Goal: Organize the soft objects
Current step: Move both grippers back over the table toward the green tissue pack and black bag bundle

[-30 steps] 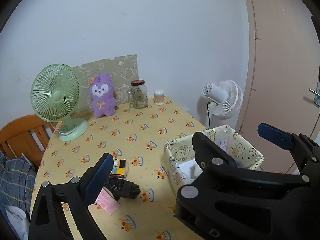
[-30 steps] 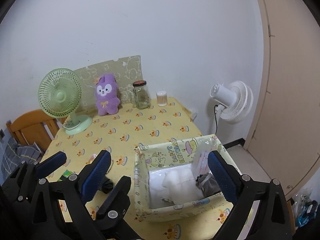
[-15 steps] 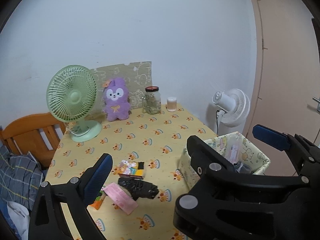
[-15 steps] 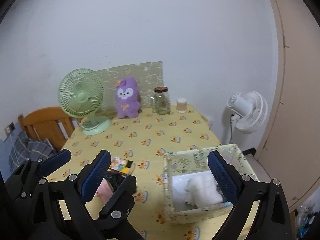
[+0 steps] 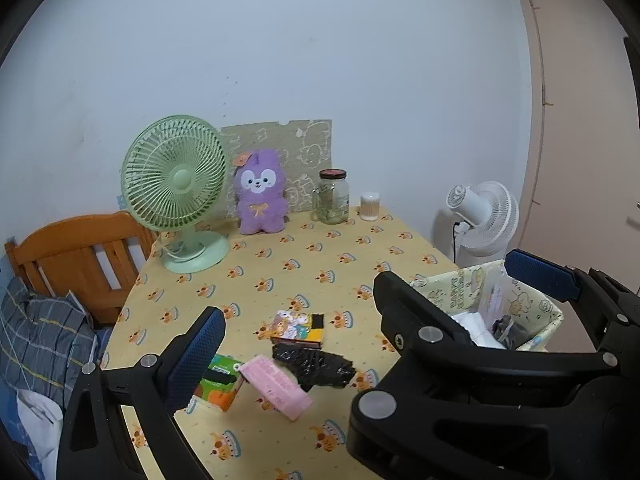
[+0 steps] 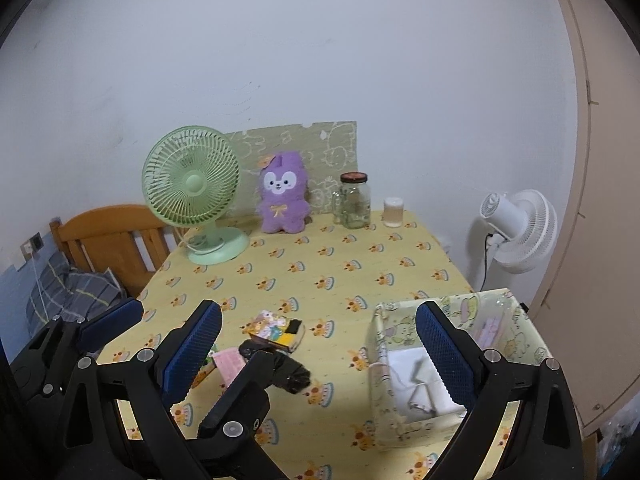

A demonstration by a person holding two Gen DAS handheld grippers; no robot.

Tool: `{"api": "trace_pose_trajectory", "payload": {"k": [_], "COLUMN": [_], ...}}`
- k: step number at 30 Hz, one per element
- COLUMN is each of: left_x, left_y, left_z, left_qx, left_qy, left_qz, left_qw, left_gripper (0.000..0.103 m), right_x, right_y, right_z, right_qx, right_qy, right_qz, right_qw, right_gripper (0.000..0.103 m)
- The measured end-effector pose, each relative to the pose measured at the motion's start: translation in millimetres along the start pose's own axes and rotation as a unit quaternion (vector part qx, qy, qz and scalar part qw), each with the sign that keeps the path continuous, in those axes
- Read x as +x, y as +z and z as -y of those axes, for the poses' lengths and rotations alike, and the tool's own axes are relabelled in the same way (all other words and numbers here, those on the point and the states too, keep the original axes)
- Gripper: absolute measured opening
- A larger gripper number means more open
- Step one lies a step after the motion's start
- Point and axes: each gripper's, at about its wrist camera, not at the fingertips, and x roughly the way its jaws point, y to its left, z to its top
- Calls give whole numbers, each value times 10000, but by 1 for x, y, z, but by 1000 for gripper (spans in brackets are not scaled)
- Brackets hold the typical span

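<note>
A patterned fabric storage box (image 6: 382, 344) stands at the table's right front, with white and grey soft items inside; it also shows in the left wrist view (image 5: 452, 292). On the yellow tablecloth lie a black soft bundle (image 5: 312, 364), a pink packet (image 5: 276, 386), a colourful small pack (image 5: 298, 326) and a green-orange carton (image 5: 220, 382). A purple plush bunny (image 6: 282, 198) sits at the back. My left gripper (image 5: 360, 312) is open and empty above the front items. My right gripper (image 6: 320, 348) is open and empty, between the items and the box.
A green desk fan (image 6: 196, 192), a glass jar (image 6: 354, 200) and a small white cup (image 6: 393, 212) stand at the table's back. A white floor fan (image 6: 520, 232) stands right of the table. A wooden chair (image 6: 112, 240) with plaid cloth is at left.
Both grippers have drawn back and risen, so more of the table shows. The right view has shifted left off the box. Both stay open and empty.
</note>
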Motion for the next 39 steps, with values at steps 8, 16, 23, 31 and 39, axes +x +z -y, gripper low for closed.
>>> {"api": "trace_pose_trajectory", "payload": {"k": [8, 16, 23, 31, 39], "left_x": [10, 18, 33, 58, 81], "left_y": [-14, -28, -43, -59, -74], "left_z": [-16, -33, -49, -66, -80], "left_qx": [-30, -77, -168, -203, -329], "left_qy": [98, 171, 341, 389, 452], "left_qz": [-116, -178, -363, -698, -1005], "left_qw": [9999, 9997, 9986, 9966, 9934], "left_gripper": [101, 100, 98, 89, 86], "right_x": [15, 30, 49, 76, 106], "right_y": [-12, -24, -38, -53, -64], "right_z": [-16, -31, -44, -55, -64], "right_qx": [-36, -86, -202, -298, -424], "right_qy": [42, 100, 218, 260, 217], "right_qz": [-91, -144, -235, -431, -724], "right_qw": [9999, 9998, 9993, 9983, 9962], "right_gripper": [99, 99, 99, 98, 93]}}
